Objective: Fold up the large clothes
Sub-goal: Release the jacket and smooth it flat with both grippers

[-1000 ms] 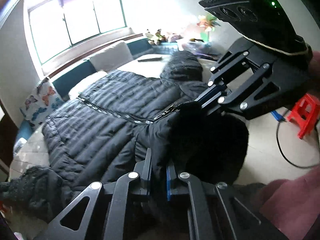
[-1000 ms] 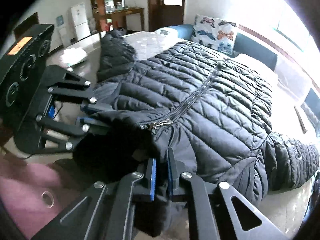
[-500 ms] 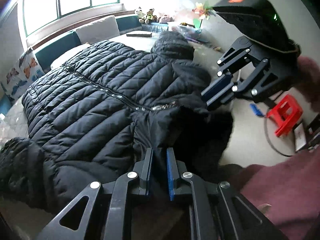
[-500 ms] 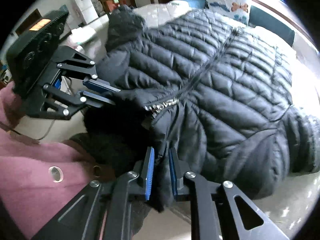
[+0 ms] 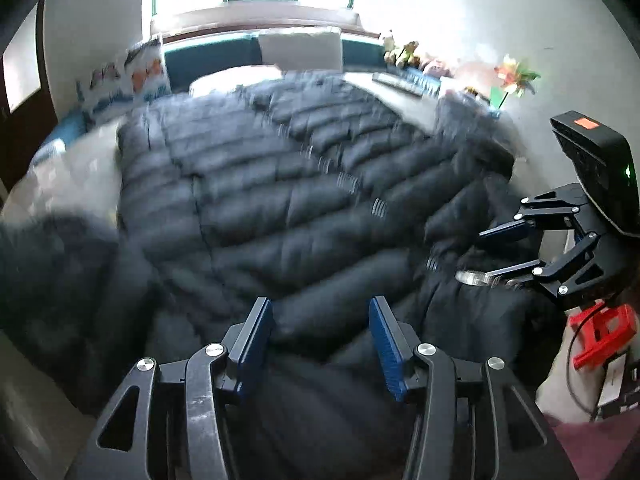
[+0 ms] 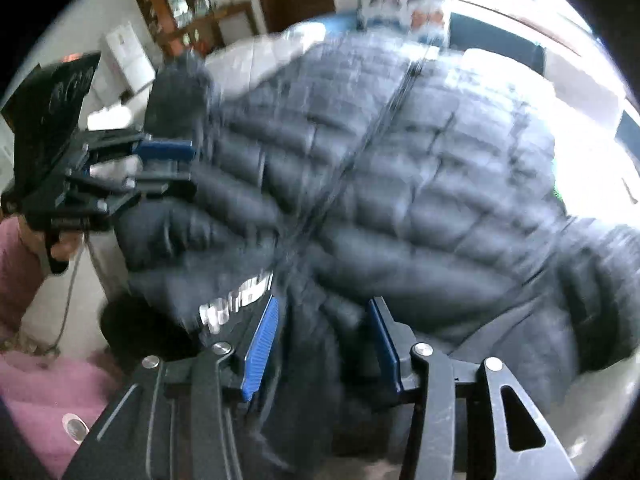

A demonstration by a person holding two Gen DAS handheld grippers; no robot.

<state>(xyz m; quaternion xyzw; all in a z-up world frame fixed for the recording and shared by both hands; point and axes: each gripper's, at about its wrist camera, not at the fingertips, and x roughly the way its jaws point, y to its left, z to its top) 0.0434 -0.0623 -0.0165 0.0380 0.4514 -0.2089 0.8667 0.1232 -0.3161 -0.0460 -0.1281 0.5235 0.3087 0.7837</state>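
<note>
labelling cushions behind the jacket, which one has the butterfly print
The butterfly pillow, on the left against the teal backrest. The plain white cushion in the middle has no print.

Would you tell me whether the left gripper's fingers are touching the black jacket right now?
Cannot tell. The left wrist view shows the left gripper open above the black jacket, both blue pads bare, but blur hides any gap underneath.

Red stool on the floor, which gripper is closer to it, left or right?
Right. The right gripper hangs open at the edge of the jacket, with the red stool just beyond it; the left gripper is open over the jacket, farther away.
</note>
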